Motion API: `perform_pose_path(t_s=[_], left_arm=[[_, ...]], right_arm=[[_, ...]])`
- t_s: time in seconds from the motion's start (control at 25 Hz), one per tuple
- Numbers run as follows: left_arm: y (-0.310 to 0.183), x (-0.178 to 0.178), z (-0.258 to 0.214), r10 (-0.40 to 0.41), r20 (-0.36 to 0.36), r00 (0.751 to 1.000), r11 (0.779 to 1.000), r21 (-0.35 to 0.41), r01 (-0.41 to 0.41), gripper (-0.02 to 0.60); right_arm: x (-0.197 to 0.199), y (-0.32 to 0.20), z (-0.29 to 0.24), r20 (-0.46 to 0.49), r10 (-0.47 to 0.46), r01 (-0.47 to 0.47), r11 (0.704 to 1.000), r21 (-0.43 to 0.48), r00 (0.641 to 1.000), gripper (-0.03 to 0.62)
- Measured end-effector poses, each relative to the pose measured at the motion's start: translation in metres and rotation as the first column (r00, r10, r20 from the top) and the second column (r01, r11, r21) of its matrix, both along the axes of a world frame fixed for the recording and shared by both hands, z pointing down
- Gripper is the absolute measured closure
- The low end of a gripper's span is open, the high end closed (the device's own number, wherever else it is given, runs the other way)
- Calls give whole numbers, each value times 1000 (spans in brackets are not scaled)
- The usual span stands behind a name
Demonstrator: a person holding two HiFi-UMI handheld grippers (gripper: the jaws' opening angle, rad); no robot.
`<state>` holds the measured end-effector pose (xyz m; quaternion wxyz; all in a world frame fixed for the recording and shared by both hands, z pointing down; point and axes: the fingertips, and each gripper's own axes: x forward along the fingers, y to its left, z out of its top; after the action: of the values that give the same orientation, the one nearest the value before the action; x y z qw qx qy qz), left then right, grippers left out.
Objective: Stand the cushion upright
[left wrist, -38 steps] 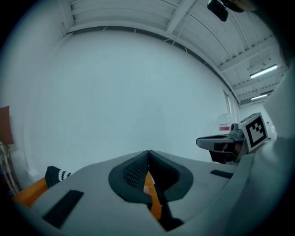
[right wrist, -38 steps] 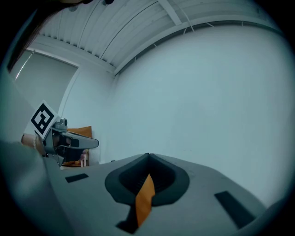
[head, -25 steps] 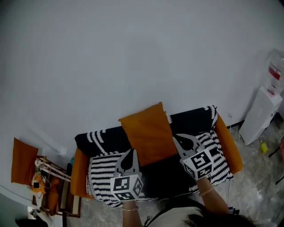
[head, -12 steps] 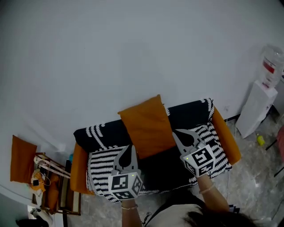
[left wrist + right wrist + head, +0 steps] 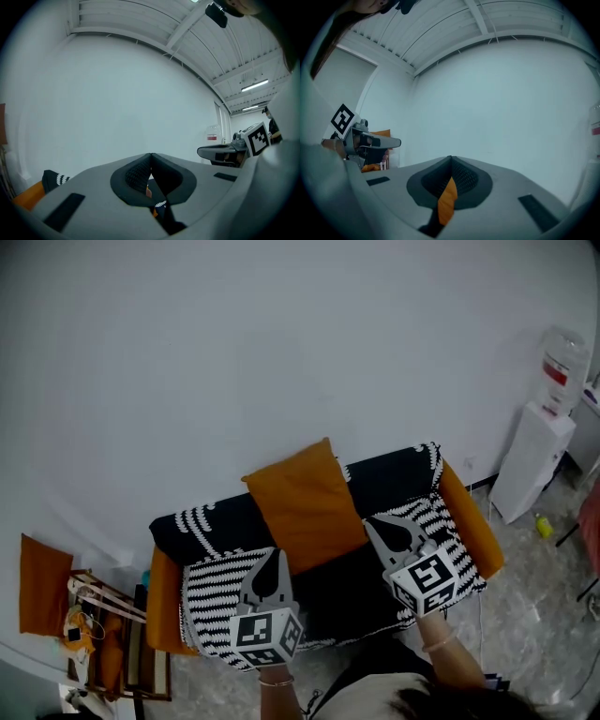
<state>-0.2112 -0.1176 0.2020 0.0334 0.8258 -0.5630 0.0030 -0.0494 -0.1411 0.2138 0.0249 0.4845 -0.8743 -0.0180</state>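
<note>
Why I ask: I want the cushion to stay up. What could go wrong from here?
1. The orange cushion leans askew on the sofa backrest, one corner above it; it may slump onto the seat.
2. The left gripper and right gripper, both shut, sit close to its lower edges; a brush could topple it.
3. The draped striped throw beneath might slip.

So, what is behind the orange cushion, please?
Behind the square orange fabric cushion: the patterned black throw on the orange sofa's backrest, then the white wall. What it covers is hidden.
</note>
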Motion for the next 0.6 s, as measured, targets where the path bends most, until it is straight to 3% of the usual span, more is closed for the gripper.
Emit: perform_pose_path(t_s=[0.6], left_arm=[[-23, 13, 9, -11, -1, 1000, 999, -36, 11, 561]], right_arm=[[21, -26, 2, -41, -7, 6, 1000, -17, 999, 586]])
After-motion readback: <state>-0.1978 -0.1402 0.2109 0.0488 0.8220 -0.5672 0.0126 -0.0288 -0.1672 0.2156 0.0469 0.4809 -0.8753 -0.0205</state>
